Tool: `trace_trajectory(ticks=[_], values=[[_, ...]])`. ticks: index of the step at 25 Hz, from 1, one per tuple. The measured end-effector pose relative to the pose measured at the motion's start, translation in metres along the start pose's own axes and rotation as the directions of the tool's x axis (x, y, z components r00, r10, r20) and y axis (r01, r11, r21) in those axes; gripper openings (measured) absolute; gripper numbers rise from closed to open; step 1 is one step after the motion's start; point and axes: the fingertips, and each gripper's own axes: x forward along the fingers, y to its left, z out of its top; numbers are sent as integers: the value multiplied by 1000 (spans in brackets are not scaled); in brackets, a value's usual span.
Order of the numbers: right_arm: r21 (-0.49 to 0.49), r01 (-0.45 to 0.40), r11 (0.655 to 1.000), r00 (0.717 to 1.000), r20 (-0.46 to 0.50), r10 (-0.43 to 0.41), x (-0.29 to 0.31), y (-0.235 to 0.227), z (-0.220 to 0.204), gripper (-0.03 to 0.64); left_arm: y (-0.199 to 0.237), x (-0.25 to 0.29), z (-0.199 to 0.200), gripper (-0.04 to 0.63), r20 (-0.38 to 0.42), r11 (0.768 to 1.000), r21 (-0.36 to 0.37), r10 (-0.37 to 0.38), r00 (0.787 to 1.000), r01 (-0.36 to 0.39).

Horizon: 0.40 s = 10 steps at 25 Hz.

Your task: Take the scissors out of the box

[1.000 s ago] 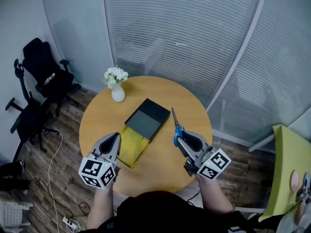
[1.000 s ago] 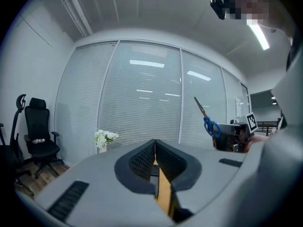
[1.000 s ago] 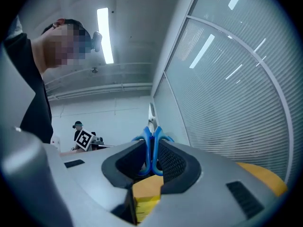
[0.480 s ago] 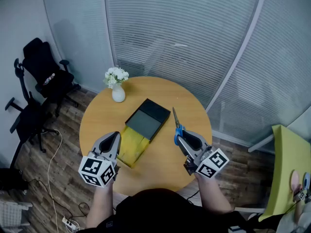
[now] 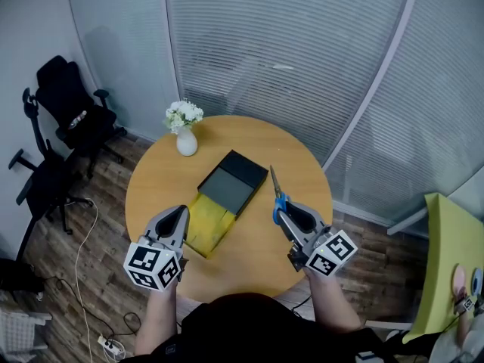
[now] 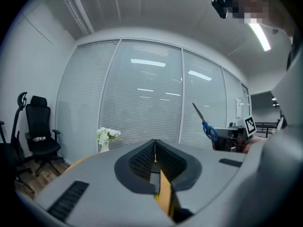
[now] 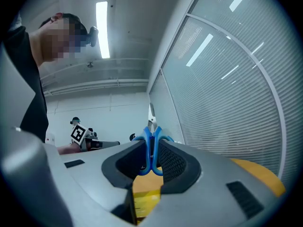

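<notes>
Clamping the scissors (image 5: 275,187) by the handles, the right gripper (image 5: 284,211) is still holding them raised, unmoved; the left gripper (image 5: 180,213) is staying closed, empty.

grey left claw (image 5: 181,211), grey right claw (image 5: 283,211)

A round wooden table (image 5: 151,195) is standing on the plank floor (image 5: 98,278), carrying only a few things. Near its far left edge a white vase (image 5: 186,144) is sitting upright, holding white flowers (image 5: 184,115). Around the middle of the table a box (image 5: 227,195) is lying at a slant to the edges. Its black cover (image 5: 233,181) is facing up on the side towards the far right edge, and its yellow tray (image 5: 206,225) is sticking out from under the cover towards the near left edge. The vase and box are standing well apart, with bare wood showing between them.
</notes>
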Motion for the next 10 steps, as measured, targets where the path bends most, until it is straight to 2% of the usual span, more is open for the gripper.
trace_trajectory(ticks=[10], values=[[-7,3,1000,1000,-9,-3,4,5,0,99,3,-2,-1,15,-2,1000,-9,-8,1000,8]])
